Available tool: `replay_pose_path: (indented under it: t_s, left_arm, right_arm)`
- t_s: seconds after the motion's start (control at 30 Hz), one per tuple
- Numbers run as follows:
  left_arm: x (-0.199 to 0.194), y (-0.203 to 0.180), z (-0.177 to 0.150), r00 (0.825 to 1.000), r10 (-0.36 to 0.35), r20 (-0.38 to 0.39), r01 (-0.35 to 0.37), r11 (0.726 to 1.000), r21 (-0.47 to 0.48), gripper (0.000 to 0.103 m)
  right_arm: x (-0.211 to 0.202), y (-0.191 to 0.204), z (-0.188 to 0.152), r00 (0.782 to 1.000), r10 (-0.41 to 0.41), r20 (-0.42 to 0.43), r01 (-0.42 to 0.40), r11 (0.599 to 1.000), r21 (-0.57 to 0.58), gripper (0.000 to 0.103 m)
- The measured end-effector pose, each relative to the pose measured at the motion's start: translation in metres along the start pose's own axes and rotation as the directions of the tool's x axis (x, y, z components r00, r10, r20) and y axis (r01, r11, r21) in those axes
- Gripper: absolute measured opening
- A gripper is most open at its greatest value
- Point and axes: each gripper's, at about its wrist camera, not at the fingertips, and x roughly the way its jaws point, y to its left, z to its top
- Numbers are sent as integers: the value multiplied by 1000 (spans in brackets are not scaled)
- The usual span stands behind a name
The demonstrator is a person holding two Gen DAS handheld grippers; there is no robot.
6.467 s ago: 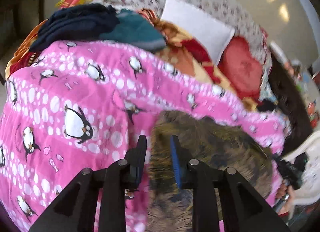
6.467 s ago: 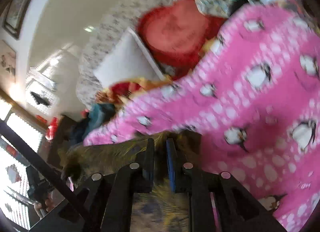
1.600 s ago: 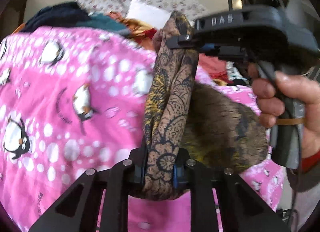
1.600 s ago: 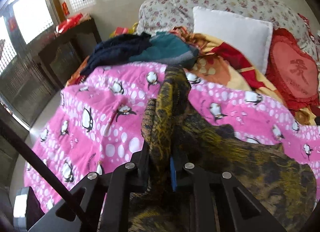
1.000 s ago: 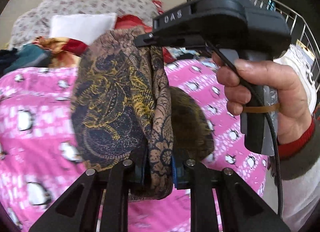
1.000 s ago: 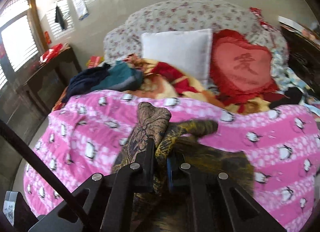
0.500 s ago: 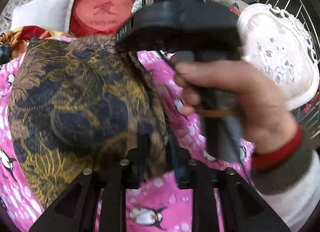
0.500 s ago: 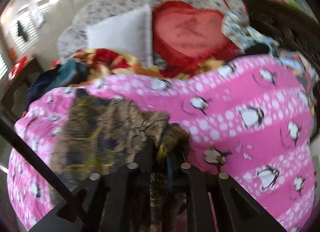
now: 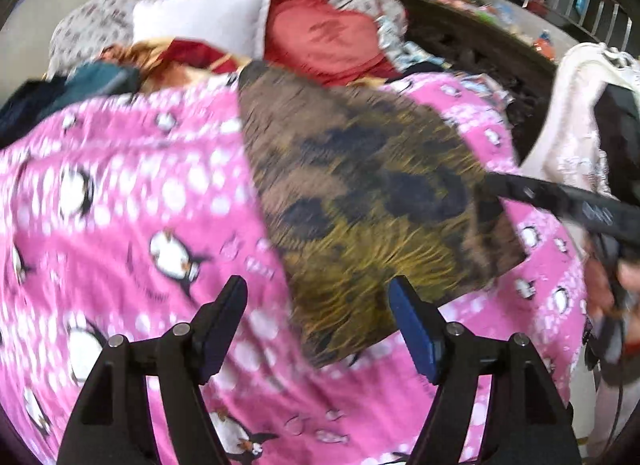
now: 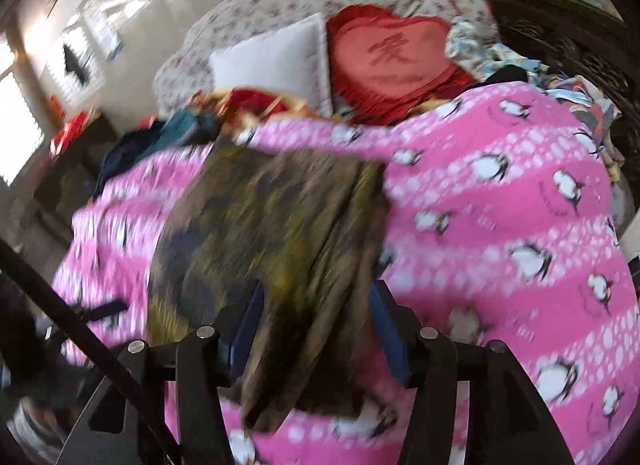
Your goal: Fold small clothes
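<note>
A brown, yellow and navy patterned garment (image 9: 360, 205) lies folded and flat on the pink penguin blanket (image 9: 140, 193). My left gripper (image 9: 320, 297) is over its near corner with the jaws opening. The corner lies between the fingers and the pads stand clear of it. A black finger (image 9: 532, 193) of my right gripper touches the garment's right edge, with a hand behind it. In the right wrist view the garment (image 10: 260, 225) is blurred. Its near edge runs between the opening jaws of my right gripper (image 10: 316, 317), and the pads do not press on it.
At the bed's head are a white pillow (image 10: 276, 61) and a red heart cushion (image 10: 392, 61). A pile of dark blue and teal clothes (image 10: 160, 141) sits at the blanket's far left. Dark carved furniture (image 9: 472, 49) and a white chair (image 9: 572, 113) stand to the right.
The garment was held up, bunched, in both shut grippers. It has come down flat onto the blanket, both grippers' jaws have opened off it, and the right gripper has swung out to the right.
</note>
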Motion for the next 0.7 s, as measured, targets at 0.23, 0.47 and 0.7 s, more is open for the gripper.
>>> replay_pose_path:
  t_s: [0.23, 0.47, 0.7]
  left_arm:
    - [9, -9, -12, 1000, -8, -26, 8, 1000, -11, 73]
    - [9, -17, -14, 1000, -15, -19, 15, 1000, -10, 74]
    - [12, -5, -15, 1000, -6, -27, 5, 998, -62, 75]
  right_arm:
    - [29, 24, -25, 997, -53, -50, 48, 994, -93, 14]
    - [12, 3, -39, 998, -56, -14, 56, 997, -56, 9]
    - [11, -14, -48, 1000, -9, -6, 10, 998, 58, 14]
